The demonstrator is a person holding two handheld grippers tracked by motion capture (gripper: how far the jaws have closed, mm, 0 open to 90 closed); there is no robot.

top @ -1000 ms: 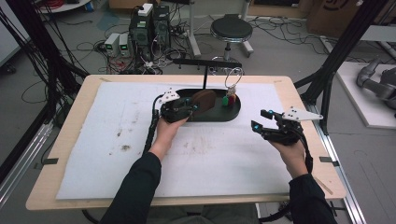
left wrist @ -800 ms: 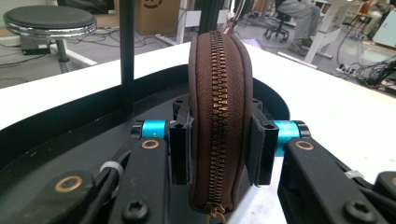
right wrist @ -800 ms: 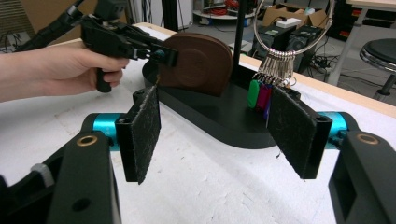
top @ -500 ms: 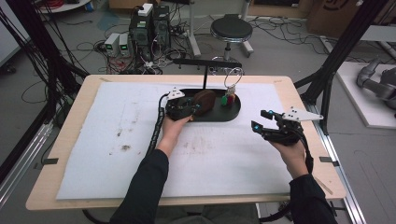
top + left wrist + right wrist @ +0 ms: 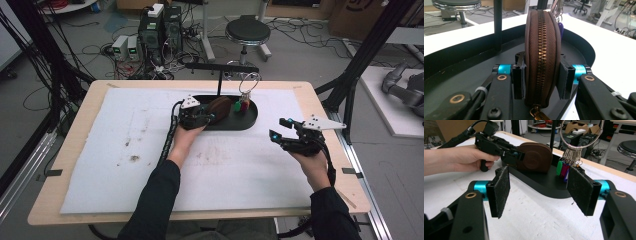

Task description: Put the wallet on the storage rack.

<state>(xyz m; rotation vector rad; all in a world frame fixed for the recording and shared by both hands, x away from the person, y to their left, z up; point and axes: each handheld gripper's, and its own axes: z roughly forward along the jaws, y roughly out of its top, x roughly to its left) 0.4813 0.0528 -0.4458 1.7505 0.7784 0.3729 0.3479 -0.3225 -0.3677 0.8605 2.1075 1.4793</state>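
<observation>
Since the earlier frame my left gripper (image 5: 202, 116) had crept a little farther over the black tray (image 5: 250, 120), and its jaws had just been opening slightly with the brown zip pouch (image 5: 542, 55) between them. From the left gripper view, the pouch stood on edge between the two pads, zipper facing the camera; the left pad lay against its side, while I saw a thin gap at the right pad, so I judged the grip loosened rather than firm. From above, the pouch (image 5: 220, 106) sat inside the tray, at its left part, just beside the hanging key ring (image 5: 249, 82) with its coloured tags (image 5: 241, 105). A black stand post (image 5: 219, 82) rose from the tray behind the pouch.

Over on my right side, the right gripper (image 5: 282, 128) hung above the white mat (image 5: 100, 150), well apart from the tray, and had not shifted. Its jaws stood wide apart with nothing between the pads (image 5: 500, 191), pointing toward the tray and the left gripper (image 5: 499, 147).
</observation>
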